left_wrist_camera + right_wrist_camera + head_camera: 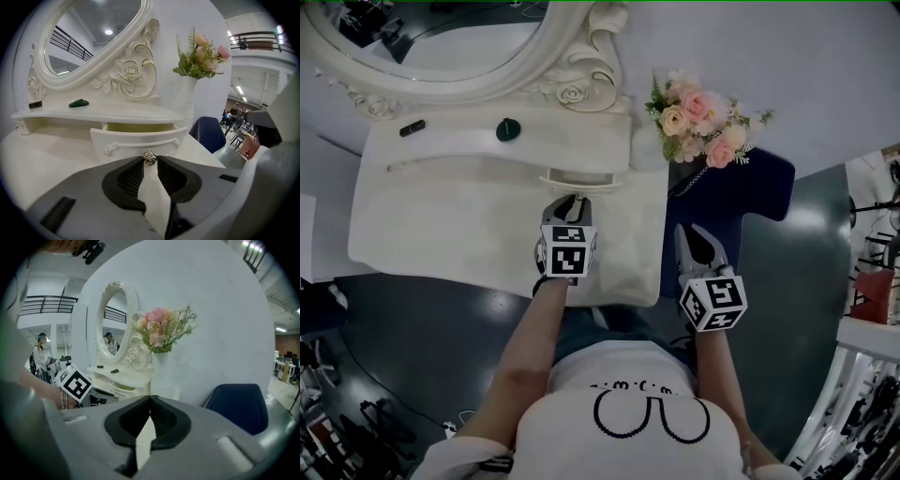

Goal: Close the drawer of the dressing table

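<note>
The white dressing table (441, 220) has a small drawer (581, 180) under its upper shelf, pulled out a little. In the left gripper view the drawer front (136, 139) stands clear of the shelf, and the pale inside shows behind it. My left gripper (575, 200) reaches to the drawer front and is shut on its small metal knob (150, 158), which sits right at the fingertips. My right gripper (687, 234) hangs to the right of the table, over the blue chair, shut with nothing in it; its tips meet in the right gripper view (150, 397).
An oval mirror (441, 42) in a carved frame stands behind the shelf. On the shelf lie a dark green object (507, 129) and a small black one (412, 127). A vase of pink flowers (703, 122) stands at the table's right end. The blue chair (755, 183) is beside it.
</note>
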`<state>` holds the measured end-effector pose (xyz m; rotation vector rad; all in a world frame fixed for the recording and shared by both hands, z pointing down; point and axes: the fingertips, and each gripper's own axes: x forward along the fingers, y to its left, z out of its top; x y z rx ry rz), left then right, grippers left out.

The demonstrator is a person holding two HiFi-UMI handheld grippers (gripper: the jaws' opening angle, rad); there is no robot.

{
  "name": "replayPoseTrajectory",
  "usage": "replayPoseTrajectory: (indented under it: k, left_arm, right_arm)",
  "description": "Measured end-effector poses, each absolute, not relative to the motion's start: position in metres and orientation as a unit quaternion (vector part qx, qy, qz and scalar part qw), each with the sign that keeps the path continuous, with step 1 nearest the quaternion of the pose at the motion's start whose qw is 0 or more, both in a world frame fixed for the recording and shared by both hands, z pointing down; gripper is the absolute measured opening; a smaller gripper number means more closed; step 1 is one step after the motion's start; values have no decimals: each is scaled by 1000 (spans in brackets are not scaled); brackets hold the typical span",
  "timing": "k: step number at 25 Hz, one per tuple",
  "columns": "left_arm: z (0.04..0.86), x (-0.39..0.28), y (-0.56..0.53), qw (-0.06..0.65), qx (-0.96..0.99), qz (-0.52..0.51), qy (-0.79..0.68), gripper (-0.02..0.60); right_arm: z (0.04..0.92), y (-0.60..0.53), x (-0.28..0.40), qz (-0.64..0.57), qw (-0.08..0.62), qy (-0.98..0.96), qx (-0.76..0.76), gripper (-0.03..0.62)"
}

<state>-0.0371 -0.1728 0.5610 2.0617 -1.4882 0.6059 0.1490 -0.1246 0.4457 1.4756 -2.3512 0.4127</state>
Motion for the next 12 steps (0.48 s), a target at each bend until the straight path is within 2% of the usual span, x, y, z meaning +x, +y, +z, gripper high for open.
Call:
replayPoseTrajectory:
  k: [12]
  left_arm:
    - [561,-33,-190,262,763,216,-549,89]
  right_arm:
    - [454,-135,156,153,174,-825,516,0]
